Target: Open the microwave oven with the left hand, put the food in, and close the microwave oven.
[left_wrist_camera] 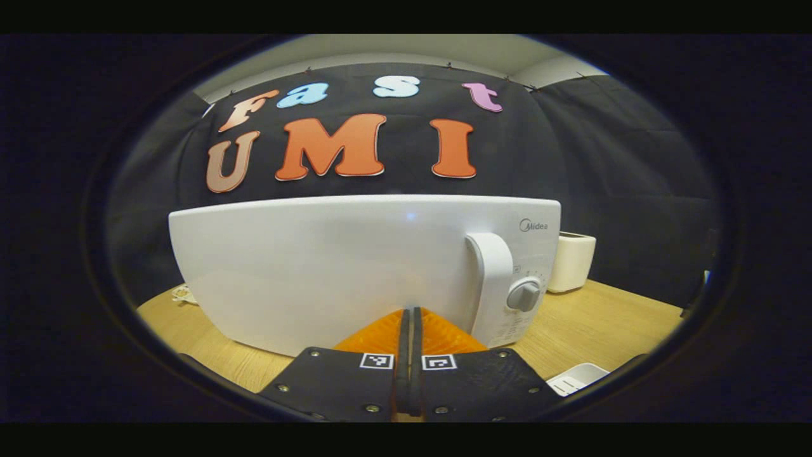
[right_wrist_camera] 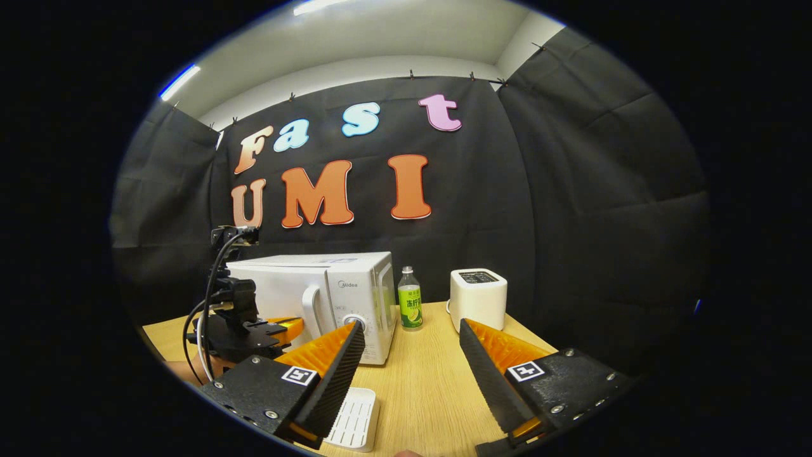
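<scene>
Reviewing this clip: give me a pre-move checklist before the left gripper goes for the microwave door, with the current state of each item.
1. Microwave door closed, ready to open: ok.
2. Door handle unobstructed: ok.
3. Left gripper open enough to take the handle: not ok, its fingers are together.
4. Left gripper lined up with the handle: not ok, it points at the door panel beside the handle.
5. Right gripper holding food: not ok, open with nothing between its fingers.
6. Food in the white tray on the table: cannot tell.
</scene>
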A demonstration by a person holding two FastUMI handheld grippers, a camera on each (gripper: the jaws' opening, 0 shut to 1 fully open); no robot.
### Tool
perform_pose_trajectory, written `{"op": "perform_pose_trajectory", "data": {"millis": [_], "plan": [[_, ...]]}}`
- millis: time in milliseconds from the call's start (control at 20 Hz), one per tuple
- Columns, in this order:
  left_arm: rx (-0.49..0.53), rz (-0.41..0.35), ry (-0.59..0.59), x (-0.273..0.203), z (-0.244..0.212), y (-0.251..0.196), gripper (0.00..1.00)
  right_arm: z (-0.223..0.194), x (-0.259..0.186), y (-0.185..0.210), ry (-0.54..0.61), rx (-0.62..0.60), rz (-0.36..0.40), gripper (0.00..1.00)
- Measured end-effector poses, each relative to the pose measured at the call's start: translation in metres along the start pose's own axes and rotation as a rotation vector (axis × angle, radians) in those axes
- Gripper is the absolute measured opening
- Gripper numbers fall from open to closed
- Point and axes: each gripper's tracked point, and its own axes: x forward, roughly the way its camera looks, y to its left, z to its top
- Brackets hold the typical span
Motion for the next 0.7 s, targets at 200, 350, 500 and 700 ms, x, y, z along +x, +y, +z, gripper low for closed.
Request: {"op": "perform_pose_trajectory", "data": {"millis": [200, 350, 500, 700], "plan": [[0.037, 0.037, -0.018, 0.008, 0.004, -0.002, 0.01, -0.009, 0.002, -0.004, 0.021, 0.000, -0.009, 0.94], [0.089, 0.053, -0.006, 0.010, 0.001, -0.003, 0.02, -0.012, 0.001, -0.005, 0.034, -0.001, -0.014, 0.94], [0.077, 0.054, -0.025, -0.004, 0.012, 0.002, 0.01, -0.008, -0.003, -0.003, 0.025, -0.013, -0.025, 0.94], [0.077, 0.062, -0.117, -0.053, 0.045, 0.011, 0.00, -0.002, 0.006, 0.009, 0.021, -0.001, -0.014, 0.94]]}}
